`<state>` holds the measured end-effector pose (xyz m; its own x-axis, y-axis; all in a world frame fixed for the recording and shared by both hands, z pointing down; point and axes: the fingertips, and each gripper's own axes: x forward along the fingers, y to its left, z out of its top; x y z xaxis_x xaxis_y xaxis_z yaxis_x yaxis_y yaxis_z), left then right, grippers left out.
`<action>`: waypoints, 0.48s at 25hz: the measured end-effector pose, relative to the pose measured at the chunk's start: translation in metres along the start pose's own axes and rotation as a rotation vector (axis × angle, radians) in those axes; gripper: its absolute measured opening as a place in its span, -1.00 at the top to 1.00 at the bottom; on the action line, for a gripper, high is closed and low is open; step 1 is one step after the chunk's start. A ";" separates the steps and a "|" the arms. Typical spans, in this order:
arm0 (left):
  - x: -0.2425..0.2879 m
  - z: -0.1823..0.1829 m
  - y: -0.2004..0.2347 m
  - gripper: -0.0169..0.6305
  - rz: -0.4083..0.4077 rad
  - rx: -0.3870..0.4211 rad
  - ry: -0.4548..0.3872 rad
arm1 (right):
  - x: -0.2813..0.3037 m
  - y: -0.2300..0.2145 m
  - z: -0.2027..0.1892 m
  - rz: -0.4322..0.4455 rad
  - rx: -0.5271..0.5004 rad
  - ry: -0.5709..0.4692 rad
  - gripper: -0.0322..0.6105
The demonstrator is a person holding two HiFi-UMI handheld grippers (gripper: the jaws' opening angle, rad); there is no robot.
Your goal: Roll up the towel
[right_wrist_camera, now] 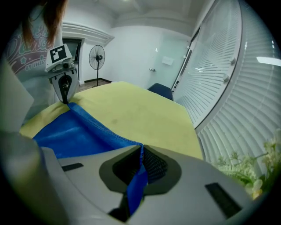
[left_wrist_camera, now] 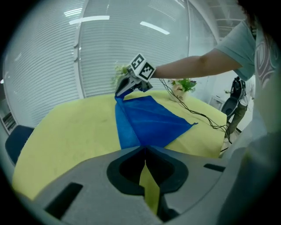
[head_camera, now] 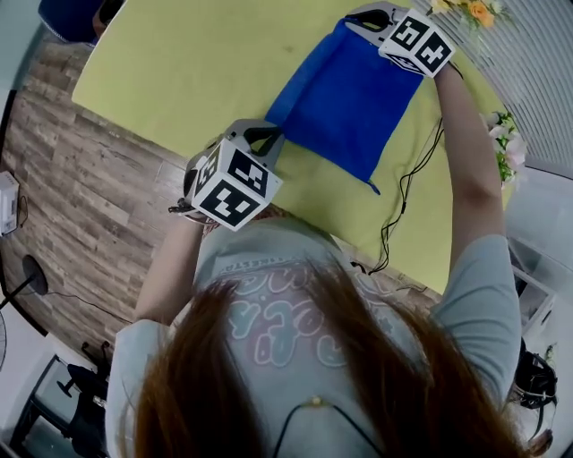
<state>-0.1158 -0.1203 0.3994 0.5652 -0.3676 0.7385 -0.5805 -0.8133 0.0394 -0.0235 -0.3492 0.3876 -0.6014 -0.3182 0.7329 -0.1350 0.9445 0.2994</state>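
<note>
A blue towel lies on the round yellow table, with its left long edge lifted off the top. My left gripper is shut on the near corner of that edge; in the left gripper view the cloth runs right up to the closed tips. My right gripper is shut on the far corner, and in the right gripper view blue cloth hangs pinched between its jaws. Each gripper shows in the other's view: the right one and the left one. The edge stretches between them.
Black cables trail over the table's right side near the towel's loose corner. Flowers stand at the right rim. A blue chair is beyond the table, a standing fan by the wall, and window blinds behind.
</note>
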 end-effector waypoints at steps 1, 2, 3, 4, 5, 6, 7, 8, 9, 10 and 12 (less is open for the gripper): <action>0.004 0.002 -0.006 0.90 -0.011 0.021 0.006 | -0.003 0.002 -0.005 -0.008 0.003 0.003 0.83; 0.007 0.004 -0.012 0.90 -0.022 0.038 0.010 | -0.006 0.003 -0.009 -0.018 0.004 0.007 0.83; 0.011 0.006 -0.018 0.90 -0.034 0.049 0.013 | -0.009 0.005 -0.014 -0.029 0.003 0.013 0.83; 0.014 0.008 -0.023 0.90 -0.045 0.059 0.014 | -0.011 0.006 -0.019 -0.042 0.002 0.022 0.82; 0.017 0.010 -0.029 0.90 -0.056 0.068 0.015 | -0.012 0.006 -0.025 -0.054 0.002 0.035 0.81; 0.020 0.012 -0.035 0.90 -0.068 0.079 0.014 | -0.013 0.008 -0.031 -0.066 0.003 0.054 0.78; 0.023 0.014 -0.040 0.90 -0.080 0.088 0.011 | -0.014 0.009 -0.039 -0.074 0.004 0.075 0.74; 0.025 0.016 -0.045 0.89 -0.095 0.092 0.006 | -0.014 0.010 -0.046 -0.081 0.006 0.096 0.70; 0.028 0.018 -0.050 0.89 -0.111 0.092 0.001 | -0.015 0.011 -0.053 -0.087 0.012 0.113 0.68; 0.030 0.021 -0.055 0.89 -0.130 0.088 -0.004 | -0.016 0.010 -0.059 -0.094 0.021 0.121 0.66; 0.034 0.026 -0.066 0.89 -0.172 0.085 -0.010 | -0.022 0.007 -0.068 -0.113 0.049 0.123 0.59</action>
<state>-0.0432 -0.0908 0.4050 0.6578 -0.2245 0.7189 -0.4235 -0.8996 0.1066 0.0423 -0.3414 0.4156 -0.4799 -0.4272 0.7663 -0.2364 0.9041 0.3560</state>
